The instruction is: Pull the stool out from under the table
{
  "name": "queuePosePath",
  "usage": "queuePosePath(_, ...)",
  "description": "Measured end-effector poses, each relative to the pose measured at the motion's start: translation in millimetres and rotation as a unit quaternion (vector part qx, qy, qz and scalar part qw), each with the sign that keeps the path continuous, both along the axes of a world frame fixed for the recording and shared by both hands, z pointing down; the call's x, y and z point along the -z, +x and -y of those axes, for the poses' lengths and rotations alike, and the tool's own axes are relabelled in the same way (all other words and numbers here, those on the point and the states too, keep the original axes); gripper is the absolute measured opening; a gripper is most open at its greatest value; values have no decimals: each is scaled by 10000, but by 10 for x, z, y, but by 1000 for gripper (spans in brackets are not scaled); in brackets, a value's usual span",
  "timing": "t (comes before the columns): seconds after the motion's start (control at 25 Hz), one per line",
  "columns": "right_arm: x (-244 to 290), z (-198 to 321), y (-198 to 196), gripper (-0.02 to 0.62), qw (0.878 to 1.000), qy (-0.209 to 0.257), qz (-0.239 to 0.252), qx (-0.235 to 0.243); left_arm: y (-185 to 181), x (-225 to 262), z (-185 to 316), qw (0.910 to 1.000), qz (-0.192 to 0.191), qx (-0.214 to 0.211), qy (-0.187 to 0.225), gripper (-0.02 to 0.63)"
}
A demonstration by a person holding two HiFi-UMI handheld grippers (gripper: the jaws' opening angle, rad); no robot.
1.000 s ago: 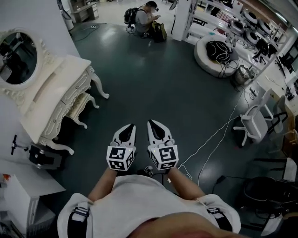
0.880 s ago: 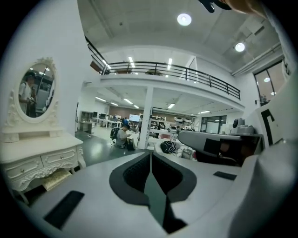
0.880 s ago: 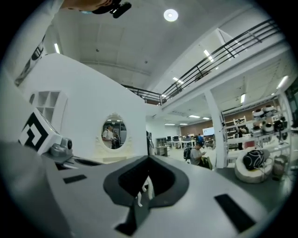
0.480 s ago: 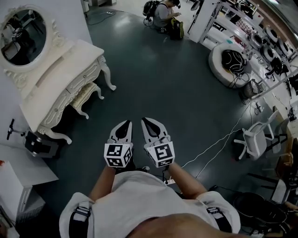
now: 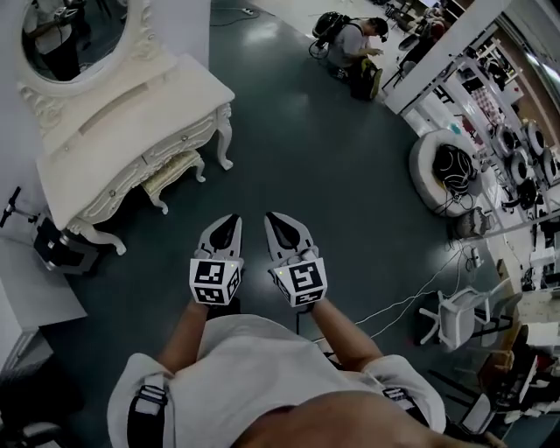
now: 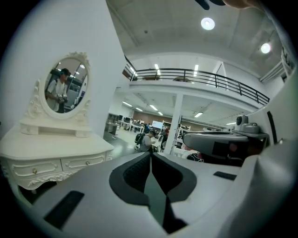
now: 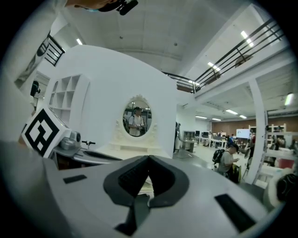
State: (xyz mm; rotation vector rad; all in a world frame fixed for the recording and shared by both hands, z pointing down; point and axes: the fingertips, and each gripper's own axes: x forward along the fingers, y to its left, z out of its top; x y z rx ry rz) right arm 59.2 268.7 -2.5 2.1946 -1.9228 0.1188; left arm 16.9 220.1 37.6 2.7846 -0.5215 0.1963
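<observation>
— Cream and carved all over: is that the table [image 5: 131, 114]?
— Yes, one table against the white wall [image 5: 184, 26]. It has one oval mirror [image 5: 74, 35] on top and two knobbed drawers [image 6: 60, 165] in front.
— And the stool [image 5: 172, 173]?
— One, tucked under the table's front edge between its curved legs. It has a padded seat and the same cream carving. Only its front part and two legs show in the head view.
— What lies between it and the grippers?
— Bare dark floor [image 5: 297, 149], smooth and slightly glossy. The left gripper [image 5: 229, 220] and right gripper [image 5: 273, 217] are side by side, close together. The stool sits ahead and to their left, well apart from both.
— Their jaws?
— Both pairs are closed tip to tip, with nothing in either. The bodies are white, with black ribbed pads [image 6: 135, 174].
— Anything else about?
— One black machine with a handlebar [image 5: 54, 245] stands just left of the table. One person [image 5: 350, 48] sits on the floor far off, wearing a backpack. To the right are one round white cushion [image 5: 420, 166] holding something black, one white chair [image 5: 455, 317] and a pale cable [image 5: 407, 297] snaking over the floor. Shelving [image 5: 512, 131] runs along the edge.
</observation>
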Motion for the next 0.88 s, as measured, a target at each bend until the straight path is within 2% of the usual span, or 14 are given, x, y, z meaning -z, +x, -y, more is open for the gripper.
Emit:
queuePosePath(0.28,-80,858,-138,12,9963,-163,-71,844,-155,-54,824,9978,46,666,-43,20)
queuePosePath(0.48,-241,1184,66,12,9917,-216,11,1268,-79,-190,1081,9930,175,1165,-128,20)
queuePosePath(0.72,-249,1424,412,12,9781,-100,-47,2080,129,-223,1228,9777,295,2070,-173,18)
queuePosePath(0.88,-299,1459,661,12,9684,-42,19,2495,334,-227,1168,9698,400,2404,-104,20)
